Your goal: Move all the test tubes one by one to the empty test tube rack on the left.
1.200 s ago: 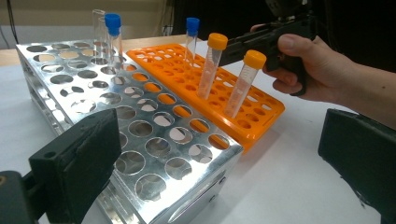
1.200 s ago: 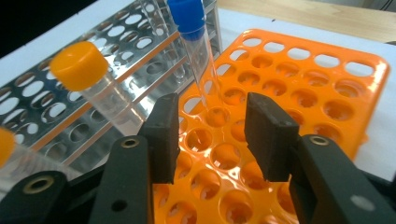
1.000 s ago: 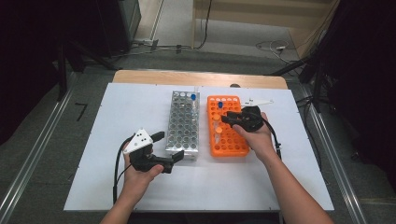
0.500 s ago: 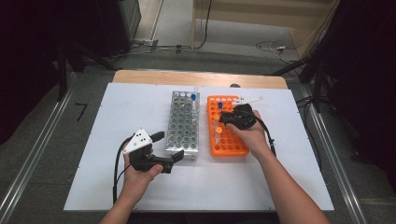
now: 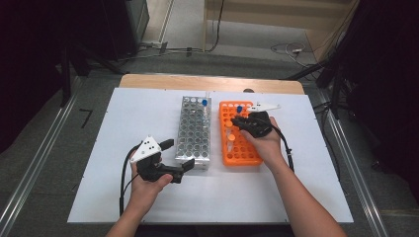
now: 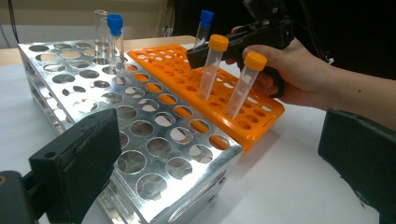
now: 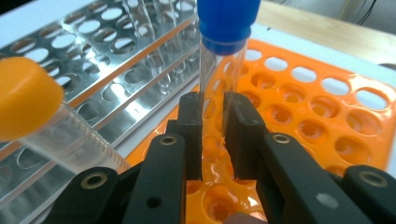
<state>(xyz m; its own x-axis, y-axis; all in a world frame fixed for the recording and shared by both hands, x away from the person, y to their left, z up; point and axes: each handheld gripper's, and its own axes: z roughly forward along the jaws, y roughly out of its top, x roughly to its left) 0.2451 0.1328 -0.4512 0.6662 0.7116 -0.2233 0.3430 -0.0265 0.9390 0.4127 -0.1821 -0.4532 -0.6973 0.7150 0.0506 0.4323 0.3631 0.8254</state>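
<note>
Right hand-held gripper (image 7: 212, 135) clamps one blue-capped tube (image 7: 224, 51) beside two orange-capped tubes (image 6: 212, 67).

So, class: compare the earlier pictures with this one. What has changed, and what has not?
The right gripper has just been closing and now clamps the blue-capped tube above the orange rack. The left gripper, open by the metal rack, and both racks stayed put.

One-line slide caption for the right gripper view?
Right gripper shut on blue-capped tube above the orange rack.
</note>
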